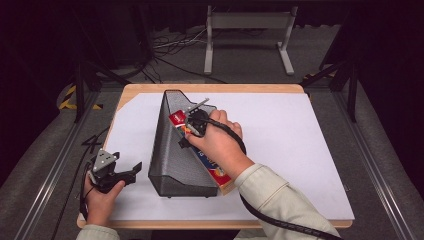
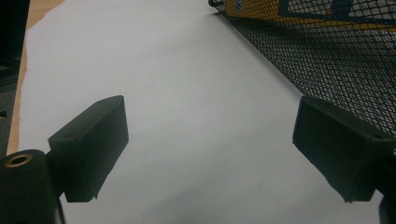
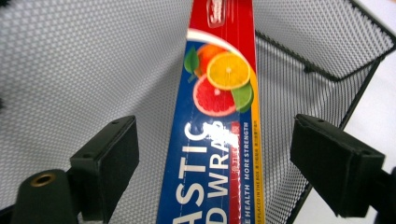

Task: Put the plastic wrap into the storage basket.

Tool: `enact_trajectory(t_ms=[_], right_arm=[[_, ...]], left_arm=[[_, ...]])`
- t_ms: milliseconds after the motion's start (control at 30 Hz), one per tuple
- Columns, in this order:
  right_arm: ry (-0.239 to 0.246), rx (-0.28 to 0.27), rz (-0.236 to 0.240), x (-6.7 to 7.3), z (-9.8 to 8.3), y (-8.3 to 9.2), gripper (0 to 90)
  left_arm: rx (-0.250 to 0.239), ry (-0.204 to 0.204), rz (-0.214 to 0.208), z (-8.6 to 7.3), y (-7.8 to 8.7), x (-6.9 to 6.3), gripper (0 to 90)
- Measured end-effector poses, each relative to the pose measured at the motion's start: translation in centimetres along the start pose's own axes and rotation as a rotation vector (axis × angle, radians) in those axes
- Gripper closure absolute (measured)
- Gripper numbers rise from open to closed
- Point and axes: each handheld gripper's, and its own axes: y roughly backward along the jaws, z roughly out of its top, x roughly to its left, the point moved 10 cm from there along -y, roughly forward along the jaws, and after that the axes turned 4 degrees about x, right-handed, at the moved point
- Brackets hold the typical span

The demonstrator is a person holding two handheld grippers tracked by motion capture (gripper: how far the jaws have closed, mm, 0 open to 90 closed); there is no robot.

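Black mesh holder (image 1: pixel 172 150) is lying at the centre of the high view on my white tabletop (image 1: pixel 300 150), the plastic wrap box (image 3: pixel 219 116) sitting inside it. I am hovering my right tool (image 3: pixel 215 163) spread wide over that box. My left tool (image 1: pixel 131 170), at lower left, is gaping empty beside the mesh.

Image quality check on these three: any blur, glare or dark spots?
High view: table evenly lit, surroundings nearly black, overall soft. Left gripper view: dim, mesh holder sharp enough, left claw blurred by closeness. Right gripper view: plastic wrap box bright with slight sheen, print legible; right claw soft.
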Motion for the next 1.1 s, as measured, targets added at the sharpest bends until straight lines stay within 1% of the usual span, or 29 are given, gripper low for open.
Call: enact_trajectory(t_ms=[33,67,100,167,233,267,300,333,367,400,467,567,600,633,733,800,833,867,933,1000,1100], right_arm=[[0.0,0.0,0.0,0.0,0.0,0.0,16.3],[0.0,-0.015,0.012,0.0,0.0,0.2,16.3],[-0.01,-0.057,0.061,0.2,0.1,0.7,16.3],[-0.007,-0.108,0.118,0.5,0.2,1.3,16.3],[-0.014,-0.16,0.163,0.8,0.4,2.0,16.3],[0.0,-0.186,0.178,0.8,0.6,2.3,16.3],[0.014,-0.212,0.185,0.7,0.7,2.6,16.3],[0.019,-0.228,0.19,0.6,0.8,2.9,16.3],[0.019,-0.228,0.19,0.6,0.8,2.9,16.3],[0.056,-0.267,0.199,0.6,1.1,3.4,16.3],[0.087,-0.308,0.208,0.5,1.2,4.1,16.3],[0.149,-0.347,0.221,0.3,1.3,5.1,16.3],[0.16,-0.359,0.222,0.1,1.3,5.4,15.8],[0.168,-0.364,0.223,-0.1,1.2,5.6,14.3],[0.177,-0.363,0.231,-0.6,0.9,6.0,14.0],[0.141,-0.326,0.234,-1.1,0.2,6.2,14.0],[0.117,-0.299,0.24,-1.4,-0.3,6.4,14.1],[0.12,-0.296,0.24,-1.6,-0.5,6.5,14.1],[0.146,-0.315,0.218,-2.4,-0.7,7.0,14.1],[0.142,-0.32,0.212,-3.2,-1.2,7.5,14.1],[0.143,-0.341,0.203,-4.7,-1.9,8.6,14.0]], left_arm=[[0.0,0.0,0.0,0.0,0.0,0.0,11.3],[-0.005,0.006,-0.002,0.1,0.1,0.0,11.3],[-0.008,0.008,-0.002,0.2,0.1,0.0,11.3],[-0.017,0.013,-0.005,0.3,0.2,0.0,11.3],[-0.024,0.019,-0.006,0.4,0.2,-0.1,11.3],[-0.027,0.018,-0.005,0.4,0.3,-0.1,11.3],[-0.028,0.017,-0.007,0.4,0.4,-0.1,11.3],[-0.038,0.025,-0.011,0.5,0.4,-0.1,11.3],[-0.038,0.025,-0.011,0.5,0.4,-0.1,11.3],[-0.039,0.027,-0.011,0.5,0.5,-0.1,11.3],[-0.051,0.032,-0.013,0.6,0.7,0.0,11.3],[-0.056,0.04,-0.013,0.7,0.7,0.0,11.3],[-0.057,0.04,-0.013,0.7,0.7,0.0,11.3],[-0.056,0.04,-0.013,0.7,0.7,0.0,11.3],[-0.056,0.029,-0.012,0.7,0.7,0.0,11.3],[-0.054,0.024,-0.007,0.7,0.6,0.0,11.3],[-0.052,0.021,-0.006,0.7,0.6,0.0,11.3],[-0.049,0.019,-0.002,0.7,0.5,0.0,11.3],[-0.045,0.012,-0.003,0.8,0.4,-0.1,11.3],[-0.04,0.005,-0.002,0.8,0.3,-0.2,11.3],[-0.039,0.008,-0.004,0.8,0.2,-0.2,11.3]])
